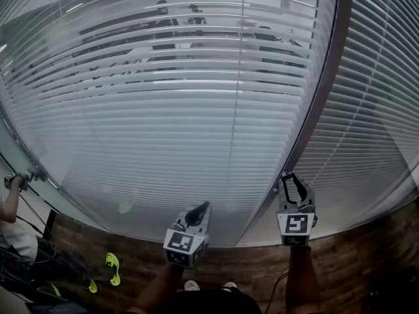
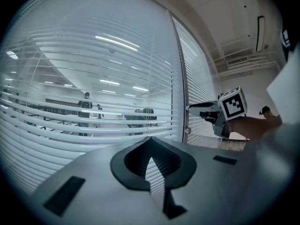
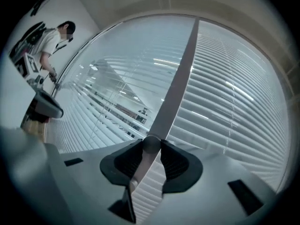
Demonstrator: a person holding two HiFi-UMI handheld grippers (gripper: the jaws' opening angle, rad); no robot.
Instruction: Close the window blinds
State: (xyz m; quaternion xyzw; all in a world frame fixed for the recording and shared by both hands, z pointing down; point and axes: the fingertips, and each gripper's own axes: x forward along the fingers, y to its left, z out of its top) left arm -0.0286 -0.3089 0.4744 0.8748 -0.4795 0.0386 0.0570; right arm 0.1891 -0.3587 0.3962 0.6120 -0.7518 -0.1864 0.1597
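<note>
**Right gripper on the knob at the post**

The blinds [image 1: 163, 110] fill the glass wall ahead. The left panel is the wide one. Its upper slats are tipped open enough that dim figures show between them, while the lower slats lie flatter and paler. A dark post [image 1: 321, 103] runs up its right edge, and a second panel [image 1: 376, 103] hangs to the right of that.

Low on the post there's the knob [image 3: 151, 145], small, round and grey, and the right gripper [image 1: 290, 177] has it, a pad pressed to either side, jaws fairly wide around it. The left gripper [image 1: 204, 207] is held out just to its left, near the foot of the wide panel. Its jaws are brought together at the tips with nothing in them.

Underfoot is a dark wood floor [image 1: 353, 267]. Far to the left along the glass another person [image 3: 47, 41] stands at the blinds, with yellow-green shoes [image 1: 112, 268] on the floor nearby.
</note>
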